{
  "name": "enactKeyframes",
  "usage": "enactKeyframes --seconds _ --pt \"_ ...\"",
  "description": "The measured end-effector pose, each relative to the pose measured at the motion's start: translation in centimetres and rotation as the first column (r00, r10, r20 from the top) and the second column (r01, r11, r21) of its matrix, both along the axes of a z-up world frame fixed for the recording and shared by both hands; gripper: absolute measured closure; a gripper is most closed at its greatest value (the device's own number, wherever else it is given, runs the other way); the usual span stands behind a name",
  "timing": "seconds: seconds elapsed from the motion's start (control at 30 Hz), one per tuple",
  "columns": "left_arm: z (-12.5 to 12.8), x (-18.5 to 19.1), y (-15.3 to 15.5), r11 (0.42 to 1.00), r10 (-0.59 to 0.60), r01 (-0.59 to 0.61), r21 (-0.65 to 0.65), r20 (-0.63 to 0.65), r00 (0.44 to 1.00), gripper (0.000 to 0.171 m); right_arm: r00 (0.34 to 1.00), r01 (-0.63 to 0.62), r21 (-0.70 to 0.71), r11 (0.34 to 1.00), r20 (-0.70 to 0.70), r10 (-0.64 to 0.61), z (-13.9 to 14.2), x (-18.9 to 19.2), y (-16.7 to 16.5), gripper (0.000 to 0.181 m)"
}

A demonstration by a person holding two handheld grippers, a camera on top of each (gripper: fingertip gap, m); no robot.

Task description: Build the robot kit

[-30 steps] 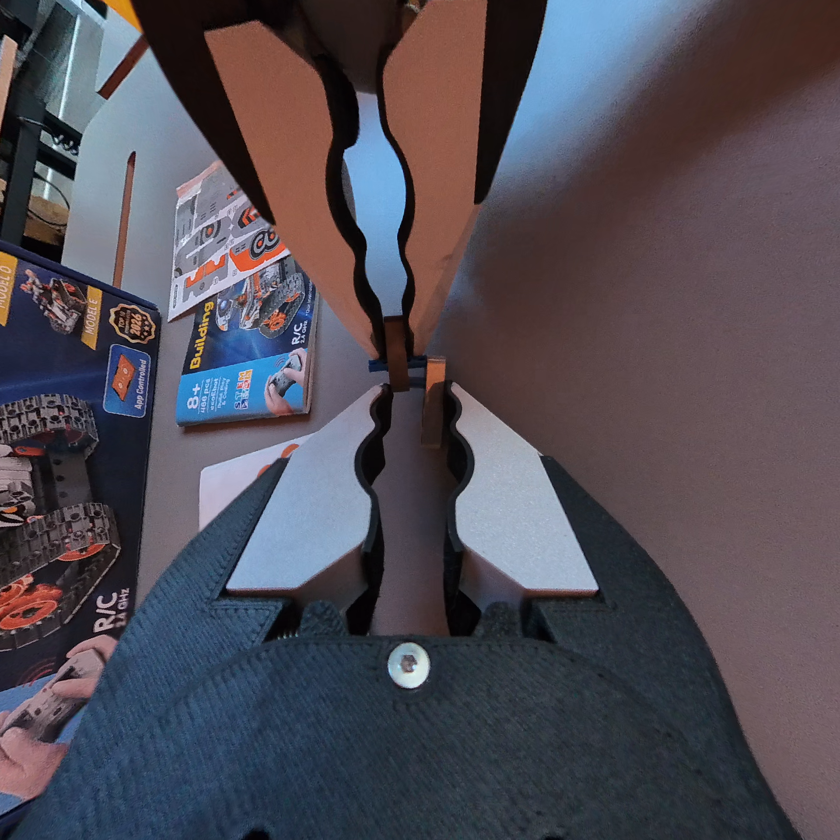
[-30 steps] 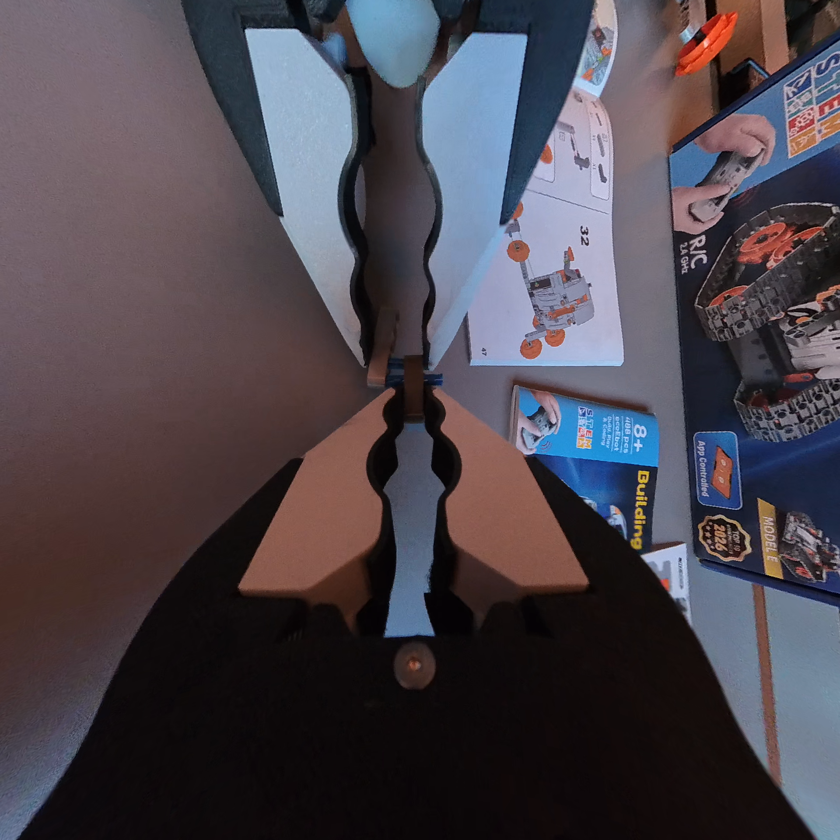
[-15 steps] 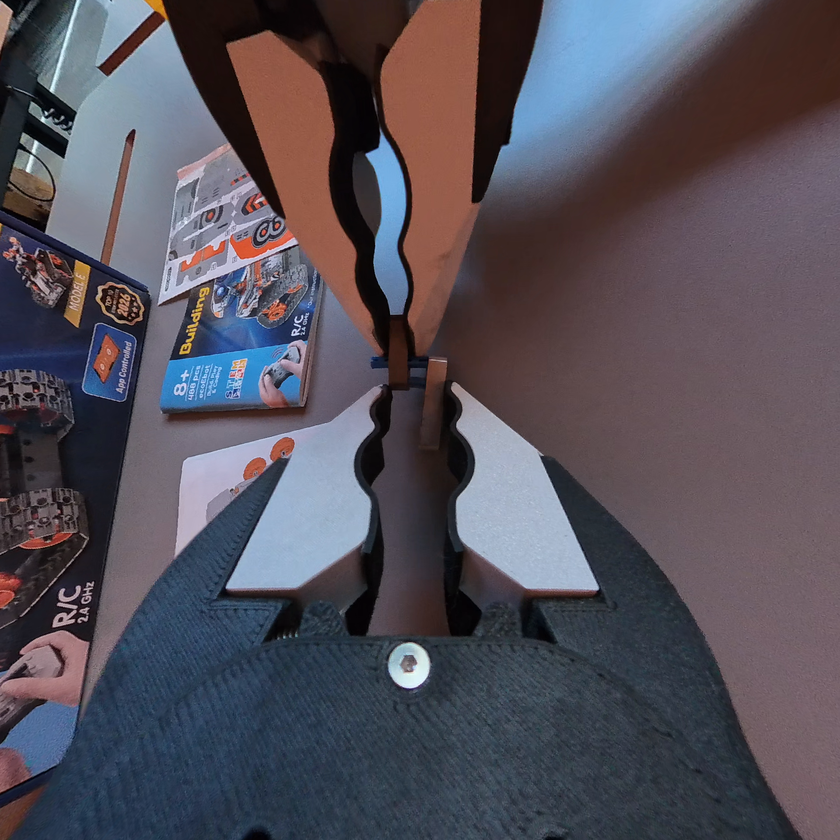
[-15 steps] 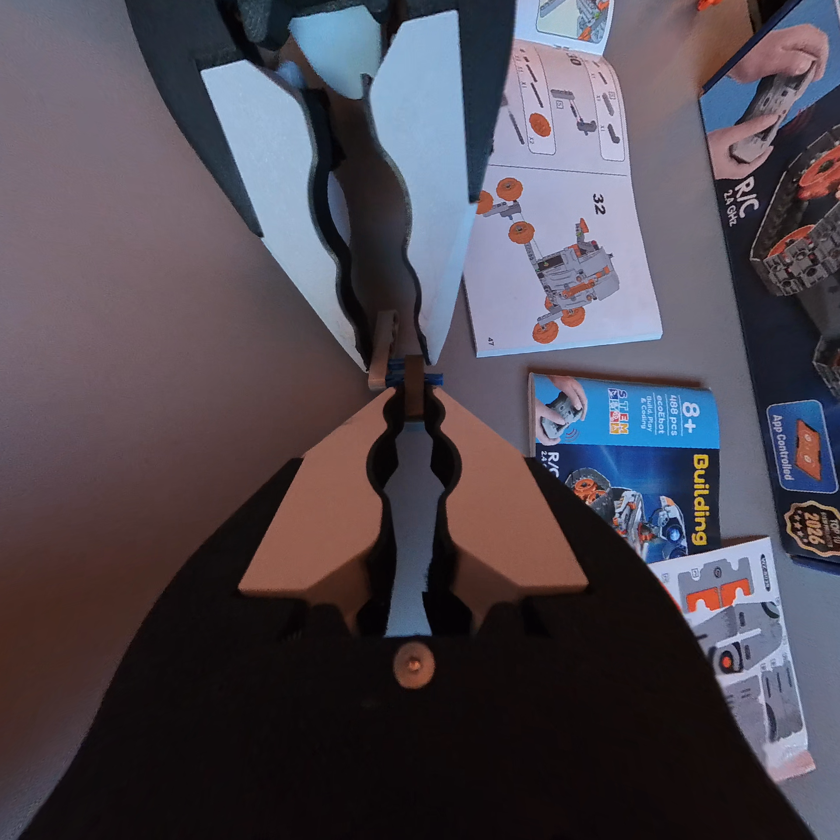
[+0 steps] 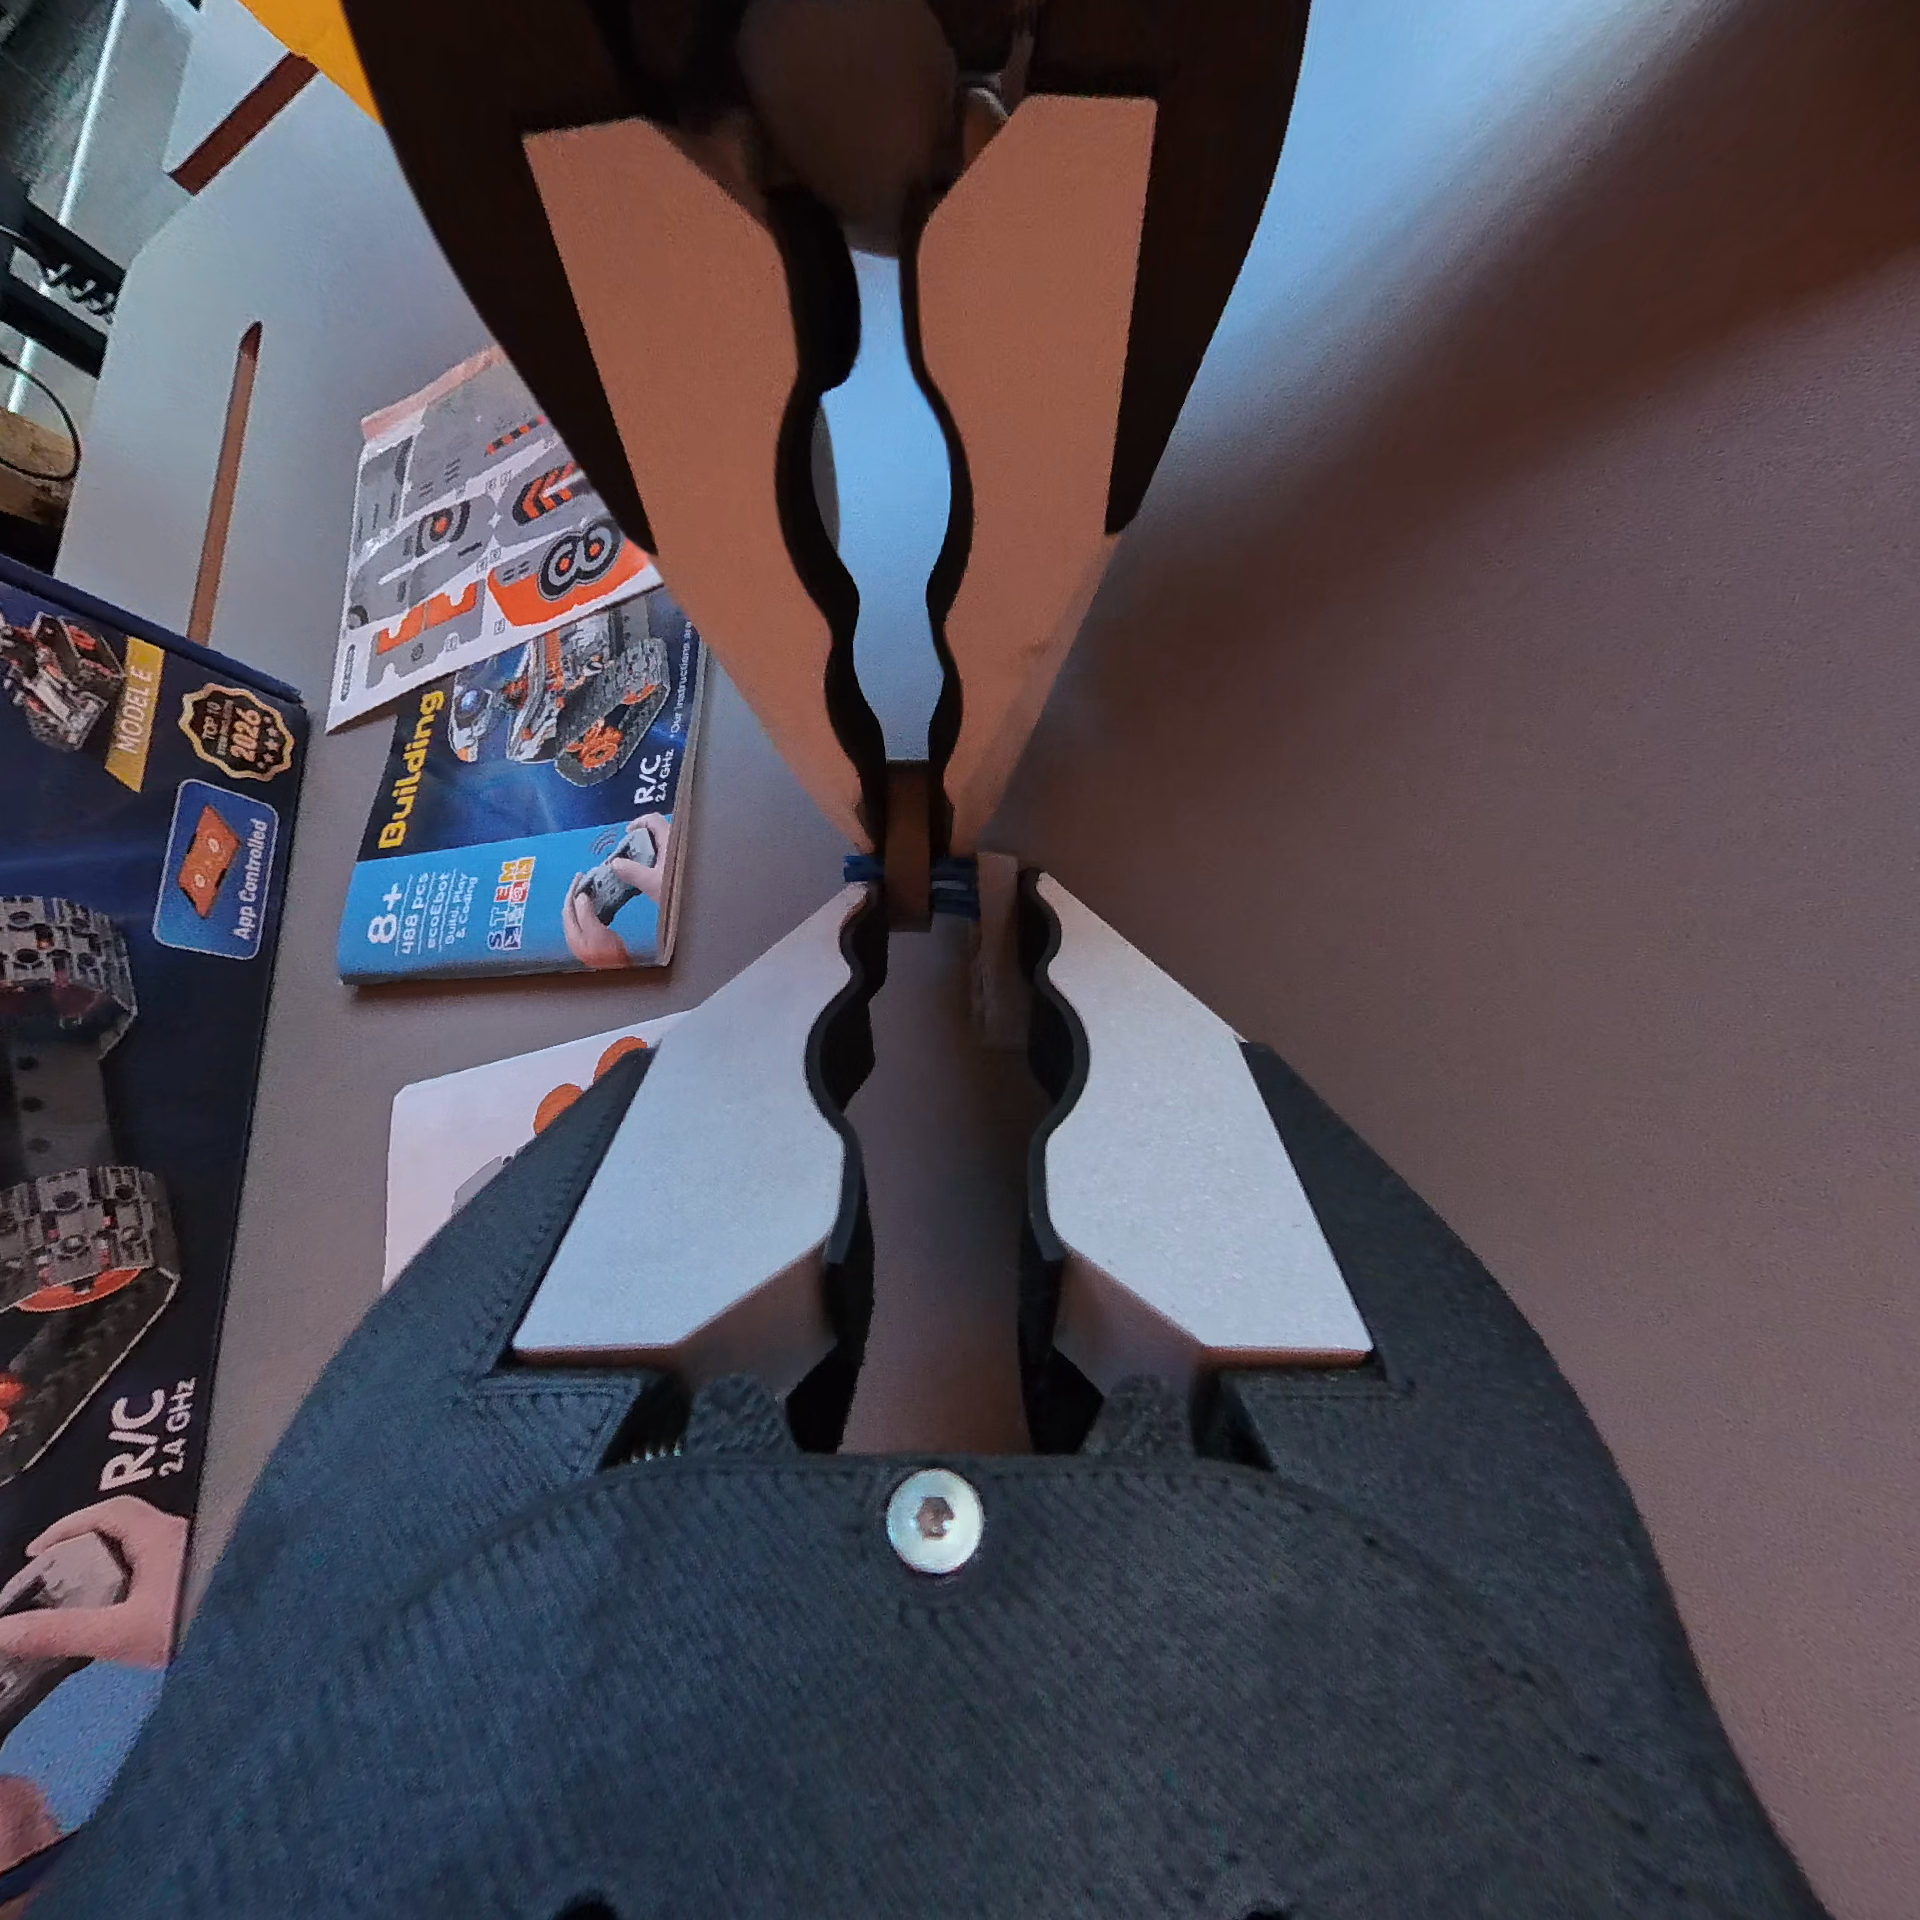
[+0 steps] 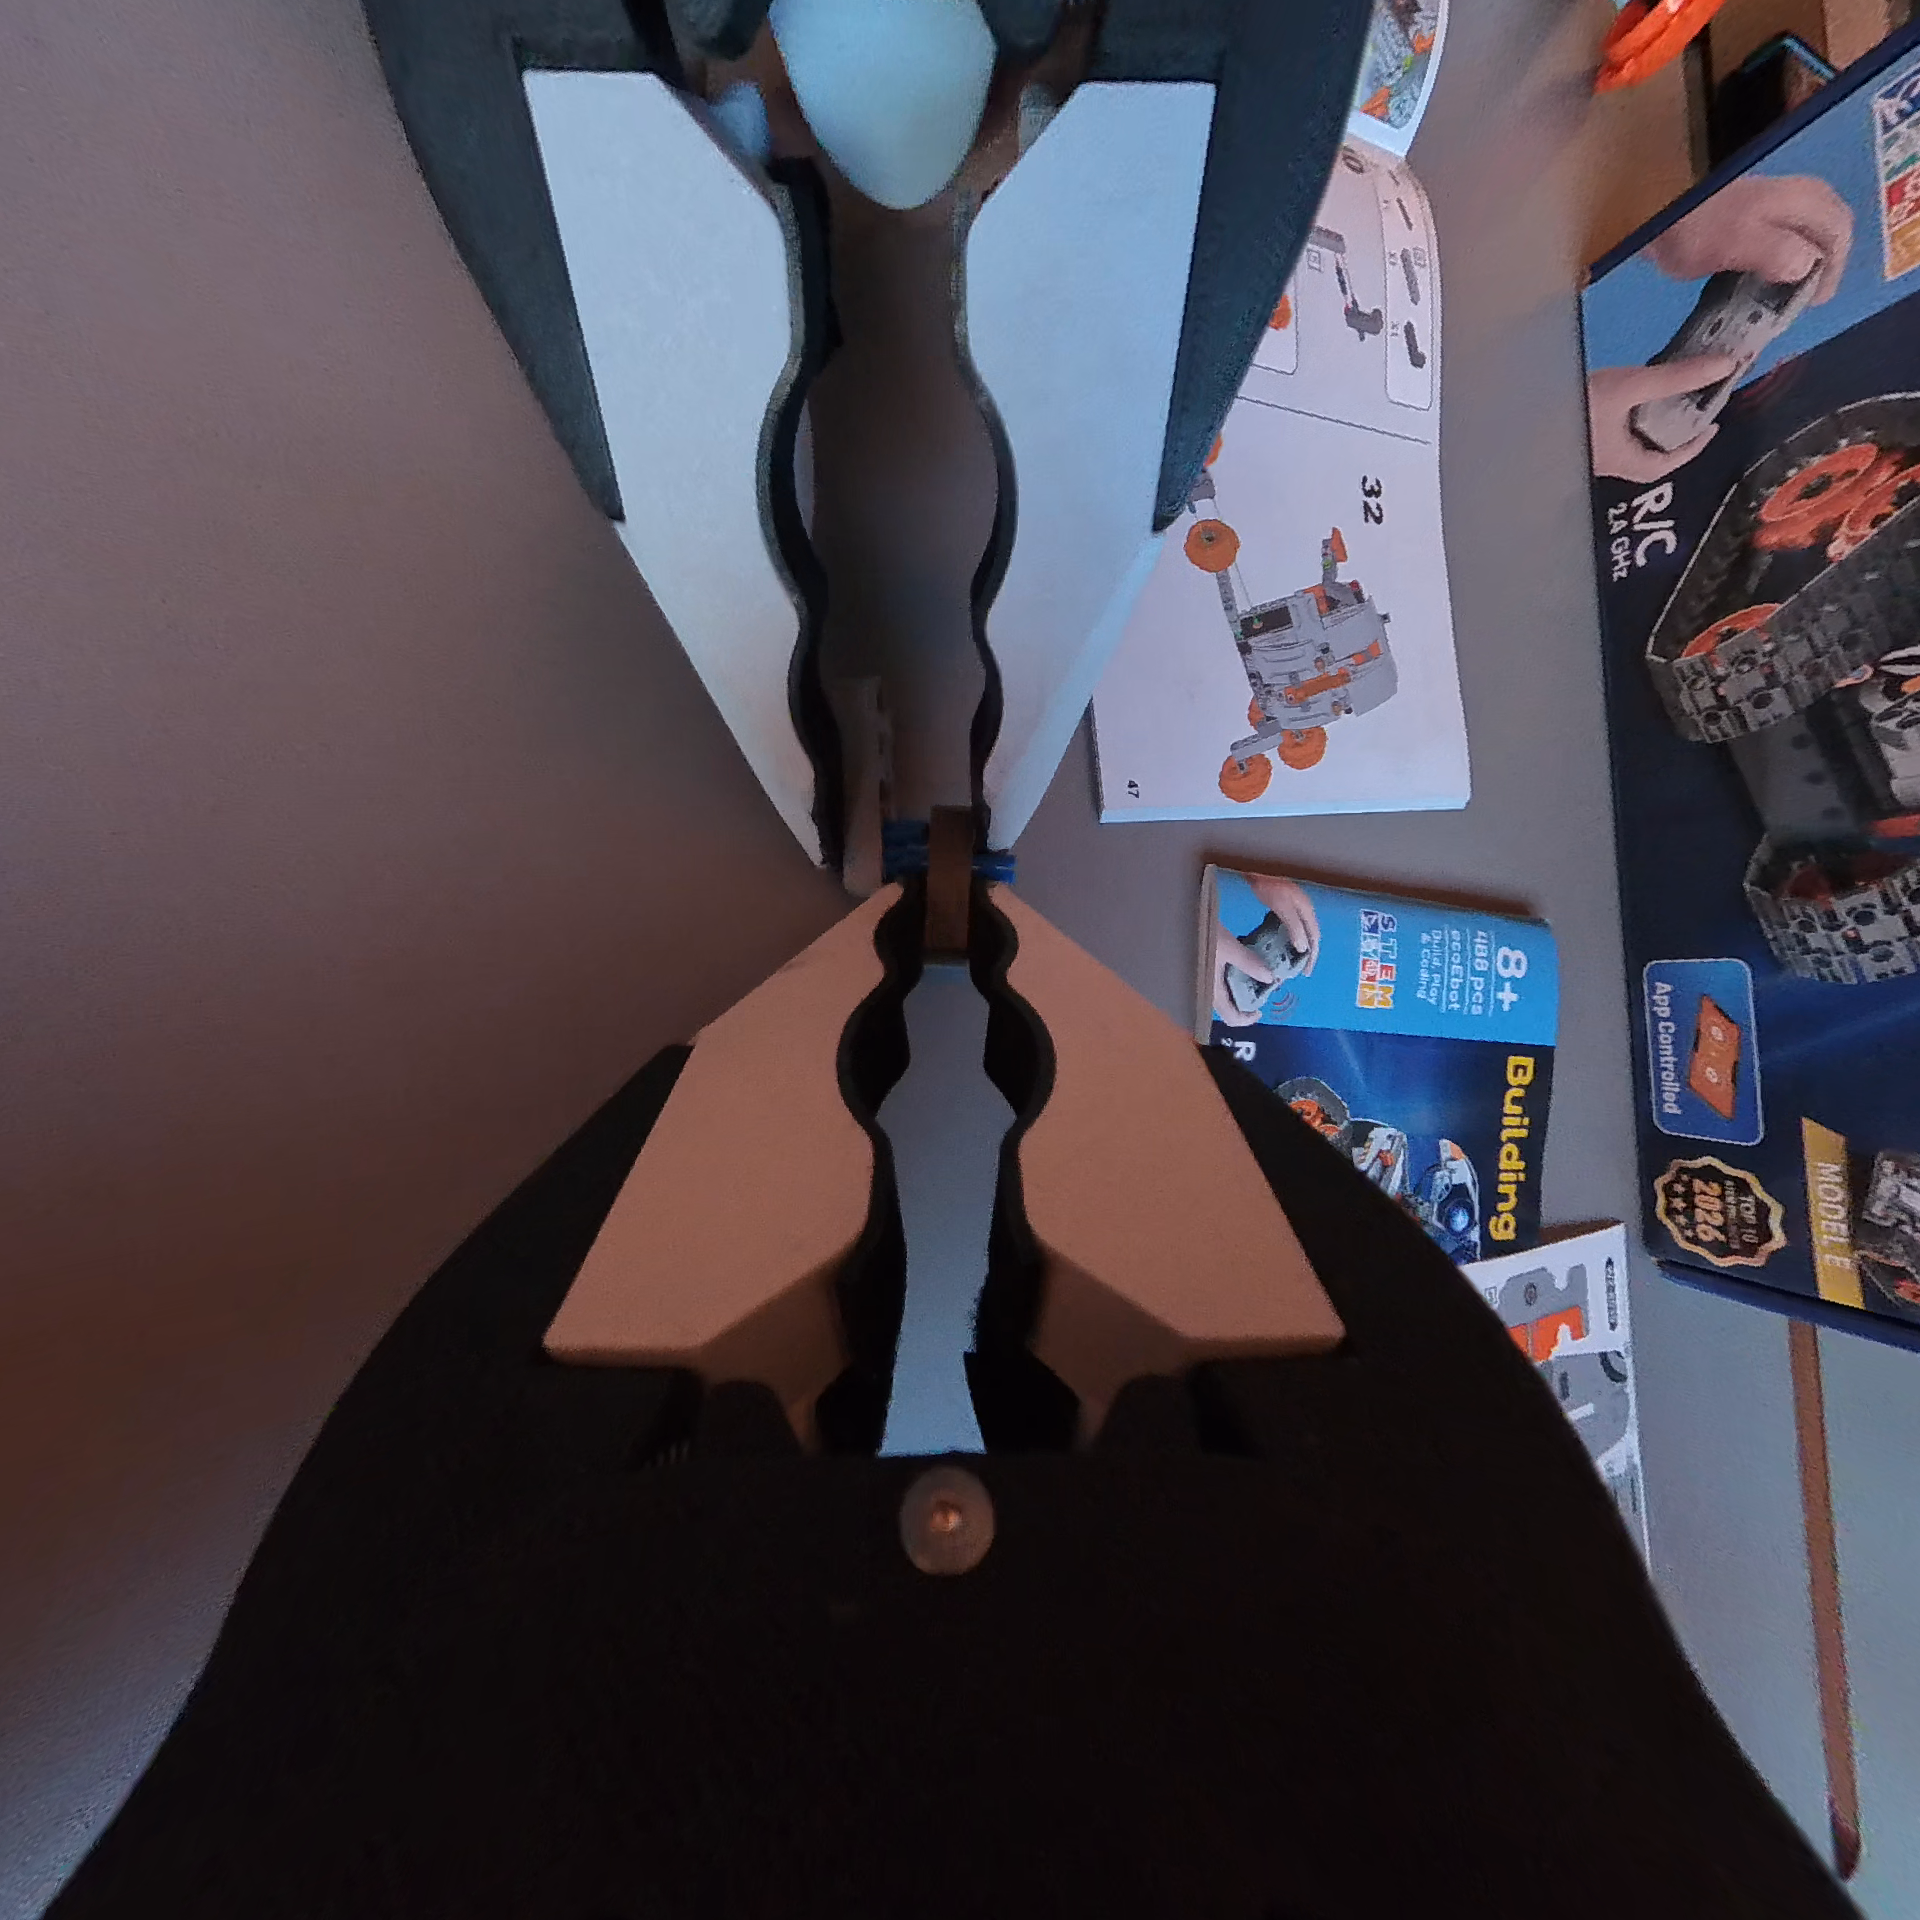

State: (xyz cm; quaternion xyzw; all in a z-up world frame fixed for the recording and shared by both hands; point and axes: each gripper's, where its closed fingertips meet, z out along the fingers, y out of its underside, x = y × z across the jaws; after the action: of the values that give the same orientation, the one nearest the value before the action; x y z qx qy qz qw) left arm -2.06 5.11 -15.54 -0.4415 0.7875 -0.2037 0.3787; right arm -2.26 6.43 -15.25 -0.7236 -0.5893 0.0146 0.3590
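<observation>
My two grippers meet tip to tip above a grey table (image 5: 1507,935). My left gripper (image 5: 945,899), with pale grey pads, holds a thin tan beam (image 5: 989,966) against its right finger. My right gripper (image 6: 943,914), with tan pads, is shut on a small dark brown piece (image 6: 945,883). A blue pin (image 6: 902,847) runs crosswise between the brown piece and the beam (image 6: 868,769). In the left wrist view the right gripper (image 5: 914,821) comes in from the top. In the right wrist view the left gripper (image 6: 909,842) comes in from the top.
On the table lie a dark blue toy box (image 6: 1766,727), a blue booklet (image 6: 1382,1018), an open instruction manual (image 6: 1299,644) and a sticker sheet (image 6: 1590,1351). An orange part (image 6: 1652,42) sits at the far edge. These all lie to the left in the left wrist view, with the box (image 5: 104,1039) nearest. My two grippers' fingertips are within a few centimetres of each other.
Both grippers stay tip to tip with the same pieces. The pair has swung a little over the table, so the box and booklets shift sideways in both views.
</observation>
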Motion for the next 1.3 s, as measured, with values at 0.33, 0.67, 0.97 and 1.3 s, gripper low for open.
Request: enactKeyframes --seconds 0.33,0.67,0.97,1.3 --pt "0.06 0.0 0.06 0.999 -0.013 0.01 0.047 0.044 0.999 0.149 0.997 -0.063 0.164 0.984 -0.025 0.068 -0.02 0.11 0.21 0.175" --pt "-0.04 -0.31 0.01 0.998 -0.008 0.01 -0.057 0.041 0.999 0.15 0.994 -0.064 0.163 0.985 -0.075 0.077 -0.39 -0.13 0.19 0.175" --pt "0.07 -0.52 0.0 0.999 -0.049 0.049 -0.004 0.066 0.997 0.151 0.98 -0.056 0.11 0.992 -0.182 0.076 -0.38 -0.43 0.02 0.174" --pt "-0.03 -0.6 -0.16 0.999 -0.049 0.05 -0.015 0.052 0.997 0.151 0.986 -0.081 0.169 0.982 -0.132 0.104 -0.37 -0.46 -0.11 0.174"
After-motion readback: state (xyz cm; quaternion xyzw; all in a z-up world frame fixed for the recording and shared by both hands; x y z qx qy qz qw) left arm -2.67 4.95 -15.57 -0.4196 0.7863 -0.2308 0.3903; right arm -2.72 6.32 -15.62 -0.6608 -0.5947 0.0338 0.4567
